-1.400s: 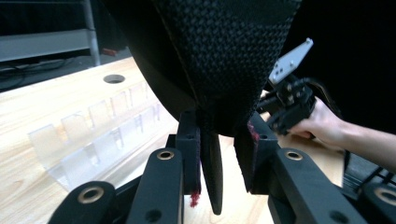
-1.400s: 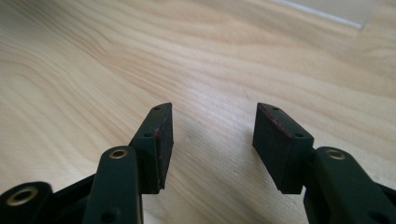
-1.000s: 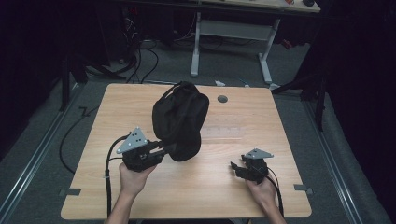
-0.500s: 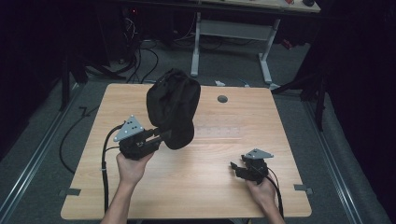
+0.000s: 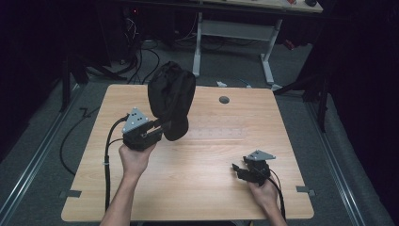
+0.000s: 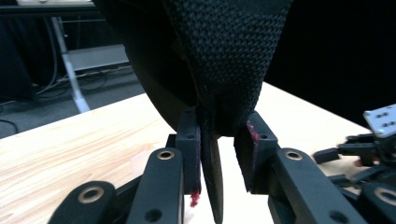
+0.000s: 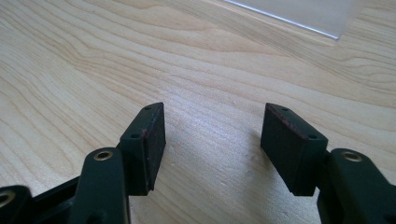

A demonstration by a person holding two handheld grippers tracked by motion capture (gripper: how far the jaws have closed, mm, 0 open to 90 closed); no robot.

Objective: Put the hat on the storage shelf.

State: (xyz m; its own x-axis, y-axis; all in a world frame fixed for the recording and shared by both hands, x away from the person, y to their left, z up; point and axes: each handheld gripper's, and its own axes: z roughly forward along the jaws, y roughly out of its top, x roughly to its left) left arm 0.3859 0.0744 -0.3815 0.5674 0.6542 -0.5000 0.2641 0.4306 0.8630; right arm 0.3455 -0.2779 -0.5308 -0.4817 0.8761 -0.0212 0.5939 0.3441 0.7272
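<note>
— How is the left hand (image 5: 135,159) set?

— Its forearm comes up from the near edge of the table (image 5: 117,197), and it holds the left gripper (image 5: 165,125) raised, jaws pointing forward and to the right. The jaws are clamped on the lower edge of a black bag (image 5: 170,98), which stands up above them, off the wood, over the left half of the table.

— What shows from the gripper itself?

— In the left gripper view the woven black fabric (image 6: 224,60) narrows down between the two pads, with a thin dark strip hanging below them. The bag's top runs out of that picture, so its shape is hard to make out there.

— And the other side?

— The right hand (image 5: 263,193) rests low near the front right edge, holding the right gripper (image 5: 239,168) close to the tabletop, aimed leftward. In its own view the right gripper's jaws stand wide apart over bare wood, holding nothing. A pale sheet (image 7: 303,14) is cut off at the top.
</note>
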